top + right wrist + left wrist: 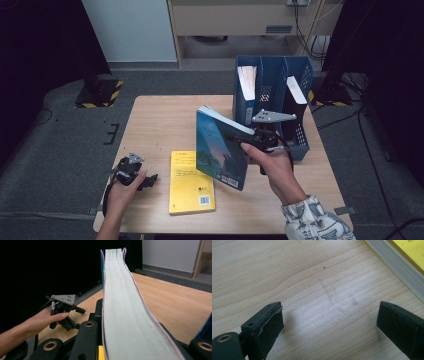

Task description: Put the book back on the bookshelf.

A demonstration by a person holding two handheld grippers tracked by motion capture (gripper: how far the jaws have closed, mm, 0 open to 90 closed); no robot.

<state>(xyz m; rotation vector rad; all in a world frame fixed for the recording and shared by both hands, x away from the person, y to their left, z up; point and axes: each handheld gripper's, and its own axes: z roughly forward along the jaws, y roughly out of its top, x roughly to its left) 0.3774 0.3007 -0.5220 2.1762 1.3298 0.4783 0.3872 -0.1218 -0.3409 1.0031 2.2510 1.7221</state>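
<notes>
Right gripper (250,140) clamps a blue book (220,147), lifted above the table (160,120).
Next, likely slot it into the blue file rack (272,80); left gripper (142,180) rests open.

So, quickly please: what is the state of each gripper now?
Left gripper: open, holding nothing, low over the table.
Right gripper: shut on the blue book, lifted off the table.

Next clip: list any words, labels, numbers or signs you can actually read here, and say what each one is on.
Nothing can be quoted; every text is too small or blurred.
Yellow book: dark print lines at the cover's top and a barcode at its bottom, unreadable.
Blue book, held in the right gripper: white barcode label at a lower corner, unreadable.
Blue file rack: no text legible.
</notes>
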